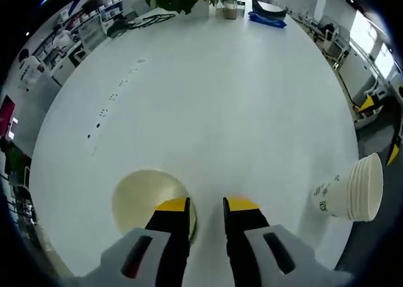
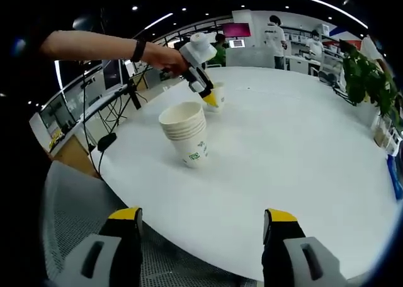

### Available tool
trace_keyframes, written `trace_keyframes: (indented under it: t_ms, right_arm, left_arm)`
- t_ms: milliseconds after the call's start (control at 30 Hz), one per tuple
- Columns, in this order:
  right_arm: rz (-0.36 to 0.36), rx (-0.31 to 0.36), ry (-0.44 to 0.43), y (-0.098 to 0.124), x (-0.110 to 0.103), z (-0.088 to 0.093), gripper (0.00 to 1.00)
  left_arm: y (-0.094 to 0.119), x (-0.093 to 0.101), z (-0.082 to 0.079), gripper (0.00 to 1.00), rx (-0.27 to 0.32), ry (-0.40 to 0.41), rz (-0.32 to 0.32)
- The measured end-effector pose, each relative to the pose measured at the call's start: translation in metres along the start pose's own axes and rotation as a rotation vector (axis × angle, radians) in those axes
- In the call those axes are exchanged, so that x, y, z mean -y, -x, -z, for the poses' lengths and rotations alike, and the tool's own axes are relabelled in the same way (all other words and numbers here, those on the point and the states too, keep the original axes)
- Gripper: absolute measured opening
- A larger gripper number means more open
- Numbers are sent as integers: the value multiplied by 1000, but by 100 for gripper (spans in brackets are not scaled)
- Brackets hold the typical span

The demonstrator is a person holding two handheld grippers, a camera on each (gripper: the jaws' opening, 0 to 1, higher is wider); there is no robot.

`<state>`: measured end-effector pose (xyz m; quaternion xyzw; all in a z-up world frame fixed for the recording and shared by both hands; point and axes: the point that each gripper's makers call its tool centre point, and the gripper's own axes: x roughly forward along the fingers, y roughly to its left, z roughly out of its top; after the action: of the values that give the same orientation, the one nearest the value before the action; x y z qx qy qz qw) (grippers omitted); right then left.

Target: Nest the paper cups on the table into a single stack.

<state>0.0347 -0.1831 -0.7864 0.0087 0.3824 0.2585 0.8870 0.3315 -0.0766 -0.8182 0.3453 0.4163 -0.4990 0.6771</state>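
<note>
The left gripper (image 1: 206,205), jaws narrowly apart, is seen straddling the rim of a single upright paper cup (image 1: 141,196), the nested stack (image 1: 352,189) standing to its right, while the right gripper (image 2: 201,218) is held wide open, well back.

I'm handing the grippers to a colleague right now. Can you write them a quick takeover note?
Left gripper: one jaw inside the single cup, the other outside its rim, with a gap between them; whether the wall is pinched cannot be told.
Right gripper: open, holding nothing, back from the table edge.
Stack of nested cups stands upright on the table; the single cup stands beyond it.
Done: most cups nested.
Left: lift the single cup and drop it into the stack.
</note>
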Motion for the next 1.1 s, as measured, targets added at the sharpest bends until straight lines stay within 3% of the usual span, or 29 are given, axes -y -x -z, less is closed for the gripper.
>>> trace_keyframes:
  t_ms: [200,267,467,600,867,1100]
  right_arm:
    - [6,-12,6,-1,1,2,74]
    - [7,-10,5,-1,1,2,74]
    - [3,-12,10,-1,0,2,75]
    - [4,-11,12,0,0,2,75]
    - [5,-11,19,1,-1,2,76]
    - [8,-6,23,1,-1,0,76]
  left_arm:
    - [-5,1,10,11,-27,-22,11]
    - [-1,11,8,6,-28,-21,13]
    - [1,6,7,0,-15,-16,5]
    - [3,-1,10,0,-2,-2,4]
    - [18,11,11,0,8,-5,2]
    - [28,11,8,0,20,-23,-13]
